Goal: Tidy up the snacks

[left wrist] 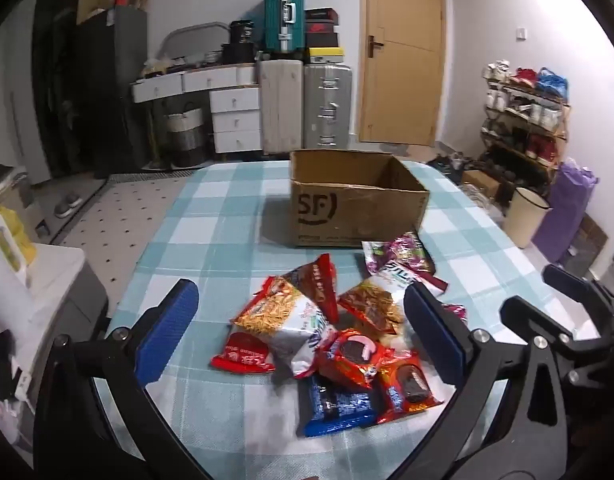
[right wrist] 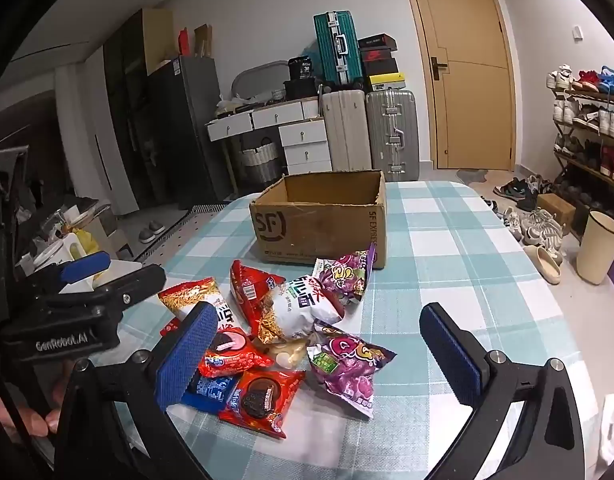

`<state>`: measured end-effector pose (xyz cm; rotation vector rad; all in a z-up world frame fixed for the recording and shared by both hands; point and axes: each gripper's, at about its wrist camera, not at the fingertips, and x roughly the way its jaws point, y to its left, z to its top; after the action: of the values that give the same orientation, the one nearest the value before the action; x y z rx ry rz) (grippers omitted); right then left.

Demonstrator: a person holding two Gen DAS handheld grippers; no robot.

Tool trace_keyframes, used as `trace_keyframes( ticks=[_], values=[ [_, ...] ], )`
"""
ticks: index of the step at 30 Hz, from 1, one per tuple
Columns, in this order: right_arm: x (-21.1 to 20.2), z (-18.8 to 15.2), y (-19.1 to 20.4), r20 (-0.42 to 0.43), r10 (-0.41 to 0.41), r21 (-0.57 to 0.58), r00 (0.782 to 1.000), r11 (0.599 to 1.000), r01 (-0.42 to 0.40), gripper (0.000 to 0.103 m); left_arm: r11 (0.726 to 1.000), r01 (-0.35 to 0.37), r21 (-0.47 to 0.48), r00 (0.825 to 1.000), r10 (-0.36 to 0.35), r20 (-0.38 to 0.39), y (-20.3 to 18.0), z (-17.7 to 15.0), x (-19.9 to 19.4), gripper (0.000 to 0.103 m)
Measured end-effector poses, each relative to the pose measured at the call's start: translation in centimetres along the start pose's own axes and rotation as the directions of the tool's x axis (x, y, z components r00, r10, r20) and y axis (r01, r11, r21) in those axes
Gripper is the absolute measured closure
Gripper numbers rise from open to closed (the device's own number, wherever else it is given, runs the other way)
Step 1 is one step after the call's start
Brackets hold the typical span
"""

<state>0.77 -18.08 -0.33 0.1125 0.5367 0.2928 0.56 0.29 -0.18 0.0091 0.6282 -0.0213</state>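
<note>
A pile of snack packets [left wrist: 339, 340] lies on the checked tablecloth: red cookie packs [left wrist: 349, 358], a blue pack [left wrist: 337, 410], noodle snack bags [left wrist: 281, 316] and purple candy bags [right wrist: 347, 364]. An open, empty cardboard SF box [left wrist: 355, 200] stands behind the pile; it also shows in the right wrist view [right wrist: 321, 220]. My left gripper [left wrist: 303, 328] is open and hovers over the near side of the pile. My right gripper [right wrist: 319, 356] is open above the pile's right side. Neither holds anything.
The table [right wrist: 447, 248] has a teal and white checked cloth. A white cabinet [left wrist: 39, 280] with bottles stands to the left. Suitcases, drawers and a door are behind. A shoe rack [right wrist: 591, 136], shoes and a cream bin [right wrist: 597, 246] are on the right.
</note>
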Motion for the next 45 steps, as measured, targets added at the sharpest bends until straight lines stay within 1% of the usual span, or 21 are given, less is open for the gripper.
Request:
trace_keyframes(
  ticks=[1,3,5,11,17,21,45],
  values=[
    [0.0,0.0,0.0,-0.002,-0.001,0.000,1.000,1.000,0.001,0.000,1.000,-0.021,-0.001,1.000,0.021,0.007,-0.1,0.1,0.1,0.001],
    [-0.2,0.0,0.1,-0.001,0.002,0.001,1.000,1.000,-0.002,0.000,1.000,0.002,-0.027,1.000,-0.002,0.024,0.7,0.2,-0.1,0.001],
    [-0.4,0.0,0.2,-0.001,-0.001,-0.005,1.000,1.000,0.001,0.000,1.000,0.006,-0.028,1.000,-0.005,0.029,0.9,0.3,-0.5,0.001],
    [0.1,0.1,0.0,-0.008,-0.004,-0.008,1.000,1.000,0.004,0.000,1.000,-0.003,-0.013,1.000,0.003,0.030,0.7,-0.2,0.0,0.001],
    [0.1,0.1,0.1,-0.010,-0.003,-0.010,1.000,1.000,0.003,0.000,1.000,-0.007,-0.008,0.999,0.008,0.045,0.6,-0.1,-0.6,0.001],
    [-0.3,0.3,0.3,-0.010,0.002,-0.004,1.000,1.000,-0.002,0.000,0.999,-0.011,-0.034,0.997,0.013,0.080,1.0,0.0,-1.4,0.001],
    [-0.5,0.2,0.1,-0.002,0.001,0.004,1.000,1.000,-0.001,0.000,1.000,-0.004,-0.023,0.997,0.006,0.083,1.2,0.2,-2.2,0.001]
  ],
)
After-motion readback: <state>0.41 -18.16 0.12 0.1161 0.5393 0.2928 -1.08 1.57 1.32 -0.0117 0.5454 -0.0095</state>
